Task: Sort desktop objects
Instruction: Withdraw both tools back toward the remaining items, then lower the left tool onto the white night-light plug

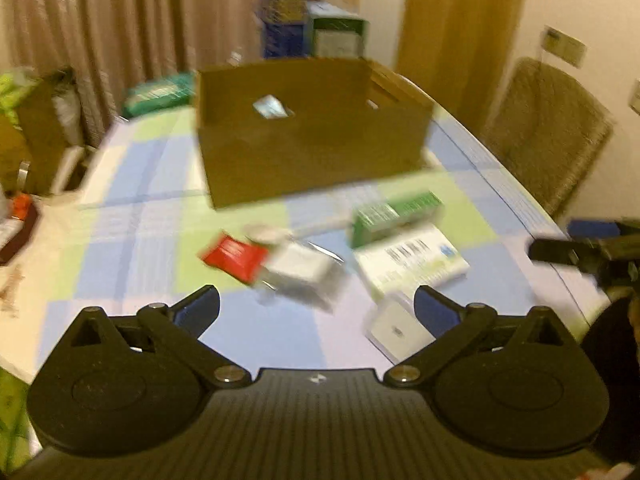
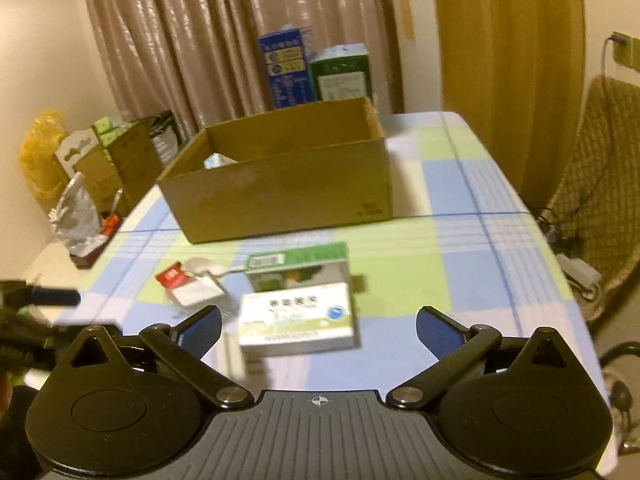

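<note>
An open cardboard box [image 1: 312, 160] [image 2: 280, 184] stands mid-table with a pale blue item [image 1: 272, 106] inside. In front of it lie a green box [image 1: 396, 214] [image 2: 298, 266], a white medicine box [image 1: 412, 264] [image 2: 296, 318], a red packet [image 1: 234, 258] [image 2: 174, 276], a clear-wrapped white packet [image 1: 300, 272] [image 2: 198, 292] and a small white box [image 1: 394, 328]. My left gripper [image 1: 316, 308] hovers open over the packets, holding nothing. My right gripper [image 2: 318, 330] is open just short of the white medicine box, holding nothing.
The checked blue-green tablecloth [image 2: 460, 280] covers the table. A blue carton [image 2: 286, 68] and a green carton [image 2: 342, 72] stand behind the box. A woven chair [image 2: 604, 184] is at the right, boxes and bags [image 2: 116, 152] at the left.
</note>
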